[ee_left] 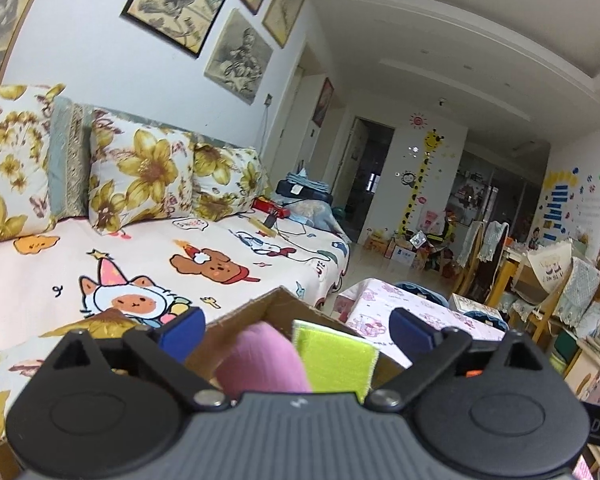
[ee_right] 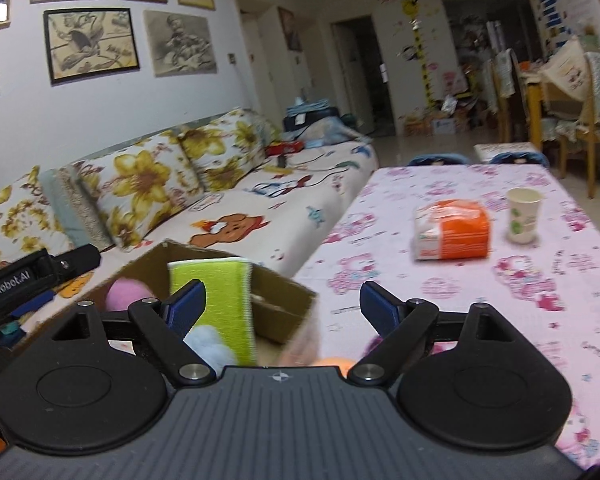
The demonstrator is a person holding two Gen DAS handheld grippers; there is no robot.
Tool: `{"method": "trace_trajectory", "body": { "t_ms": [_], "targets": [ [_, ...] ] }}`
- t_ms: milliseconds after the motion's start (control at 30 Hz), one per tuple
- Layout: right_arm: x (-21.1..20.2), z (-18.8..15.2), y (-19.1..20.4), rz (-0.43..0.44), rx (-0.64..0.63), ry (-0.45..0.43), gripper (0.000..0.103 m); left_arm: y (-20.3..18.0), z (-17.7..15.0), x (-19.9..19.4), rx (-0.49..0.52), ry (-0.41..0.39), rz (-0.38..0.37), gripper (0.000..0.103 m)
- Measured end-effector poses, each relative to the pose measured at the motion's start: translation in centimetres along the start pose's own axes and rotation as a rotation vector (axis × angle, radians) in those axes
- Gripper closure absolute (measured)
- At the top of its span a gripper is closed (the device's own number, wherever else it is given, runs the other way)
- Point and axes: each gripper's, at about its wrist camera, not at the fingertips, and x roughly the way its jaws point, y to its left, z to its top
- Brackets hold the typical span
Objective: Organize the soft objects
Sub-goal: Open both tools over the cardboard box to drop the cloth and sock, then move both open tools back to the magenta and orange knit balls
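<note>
A brown cardboard box (ee_right: 288,300) stands at the near left corner of the table. In it a lime-green sponge cloth (ee_right: 216,304) stands upright, with a pink plush ball (ee_right: 126,294) and a pale blue fluffy ball (ee_right: 210,344) beside it. An orange soft thing (ee_right: 334,361) peeks out just behind my right gripper's body. My right gripper (ee_right: 282,306) is open and empty above the box's near edge. In the left wrist view the box (ee_left: 276,306), a pink soft object (ee_left: 260,360) and the green cloth (ee_left: 332,356) lie between the open fingers of my left gripper (ee_left: 296,328).
The table wears a pink patterned cloth (ee_right: 500,280). On it are an orange-and-white tissue pack (ee_right: 452,230) and a paper cup (ee_right: 523,216). A sofa (ee_right: 236,220) with flowered cushions runs along the left. Chairs (ee_right: 556,92) stand at the far right.
</note>
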Motion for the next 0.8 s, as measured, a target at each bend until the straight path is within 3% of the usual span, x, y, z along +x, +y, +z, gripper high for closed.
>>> {"method": "trace_trajectory", "body": {
  "t_ms": [800],
  "targets": [
    [-3.7, -3.8, -5.8, -0.156, 0.086, -0.009, 0.000, -5.5, -2.4, -1.3, 0.181, -0.010, -0.130, 0.001]
  ]
}}
